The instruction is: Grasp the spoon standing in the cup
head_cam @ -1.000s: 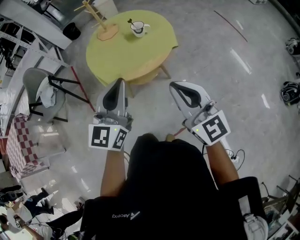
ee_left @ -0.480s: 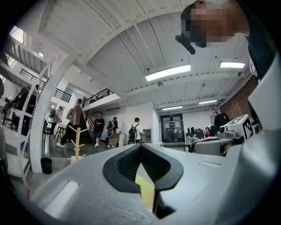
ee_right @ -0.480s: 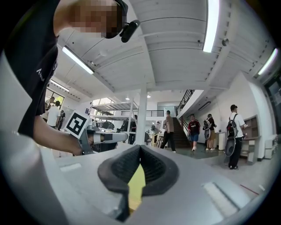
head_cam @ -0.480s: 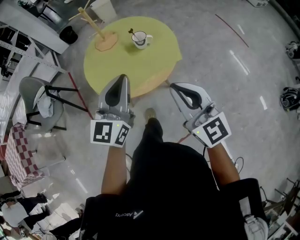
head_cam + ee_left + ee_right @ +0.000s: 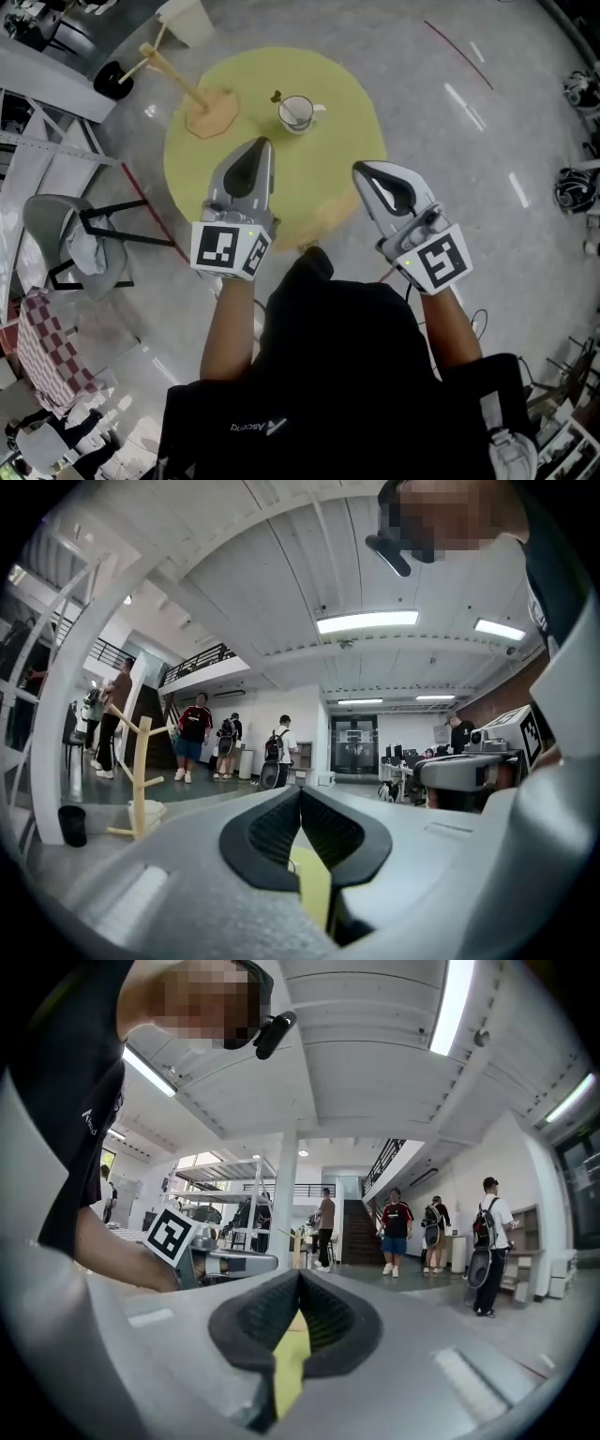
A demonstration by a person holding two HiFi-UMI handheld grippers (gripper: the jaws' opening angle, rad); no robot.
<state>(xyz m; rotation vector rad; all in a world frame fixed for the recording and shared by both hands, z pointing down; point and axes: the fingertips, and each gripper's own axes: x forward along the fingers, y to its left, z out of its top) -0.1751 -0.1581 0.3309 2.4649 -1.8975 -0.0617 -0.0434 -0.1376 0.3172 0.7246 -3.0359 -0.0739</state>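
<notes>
One grey polished floor [image 5: 487,141] fills most of the head view. Round yellow-green desk [image 5: 314,183] sits at top centre, its near edge under both tools. Person's black top [image 5: 337,375] covers the bottom; bare forearms reach forward to the tools.

Grey chair [image 5: 58,225] with a cloth draped over it stands left of the desk, on the floor and apart from it.

Left tool [image 5: 261,143]: over the near-left part of the desk, tip pointing at the far side. Left gripper view shows the jaws clenched, pads meeting at the tip [image 5: 300,792], nothing between them; only yellow desk surface shows through the gap lower down.

Right tool [image 5: 362,170]: over the near-right desk edge, roughly level with the left one, with a clear gap between the two. Right gripper view shows the same: jaws clenched [image 5: 300,1276], pads together, nothing held.

Wooden peg rack [image 5: 208,116] stands on the far-left part of the desk on a flat base, stem leaning out past the desk edge as seen from the head view. It also shows in the left gripper view [image 5: 141,771], left of the jaws.

White cup [image 5: 298,114] stands on the far part of the desk, near the rack's right side, handle pointing right. It's beyond the left tool's tip, well apart from both tools.

Spoon [image 5: 277,97] stands in the cup, handle end sticking up over the rim on the rack side. Neither tool touches it.
</notes>
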